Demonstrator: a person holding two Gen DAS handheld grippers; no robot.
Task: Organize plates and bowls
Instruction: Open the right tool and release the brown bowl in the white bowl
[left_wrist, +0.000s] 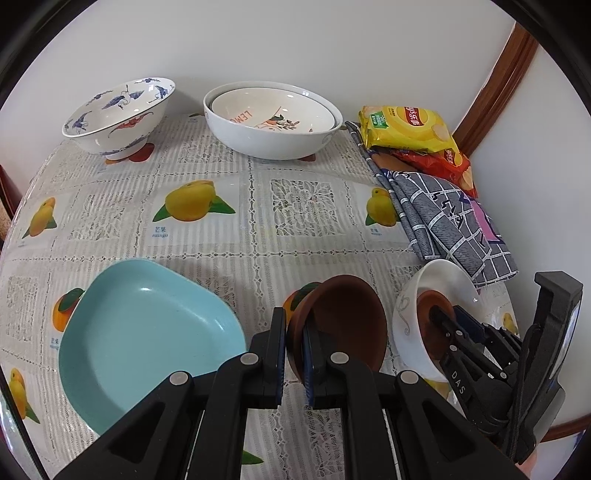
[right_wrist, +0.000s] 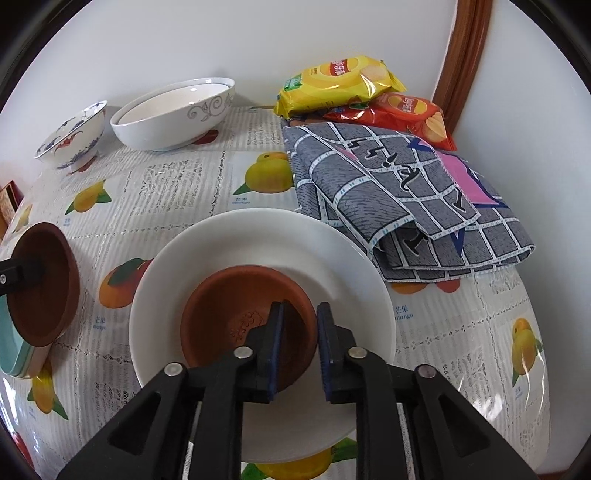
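Observation:
My left gripper (left_wrist: 294, 350) is shut on the rim of a brown clay bowl (left_wrist: 343, 317) and holds it tilted above the table, right of a light blue dish (left_wrist: 144, 339). The same brown bowl shows at the left of the right wrist view (right_wrist: 40, 284). My right gripper (right_wrist: 299, 343) straddles the rim of a second brown clay bowl (right_wrist: 236, 314), which rests inside a white bowl (right_wrist: 332, 258). Its jaws stand slightly apart around the rim. The right gripper (left_wrist: 448, 325) and the white bowl (left_wrist: 436, 291) also show in the left wrist view.
At the back stand a blue-patterned bowl (left_wrist: 118, 114) and a large white bowl with a smaller one nested inside (left_wrist: 273, 122). A folded grey checked cloth (right_wrist: 399, 199) and chip bags (right_wrist: 343, 81) lie at the right by the wall. The table has a fruit-print cloth (left_wrist: 240, 214).

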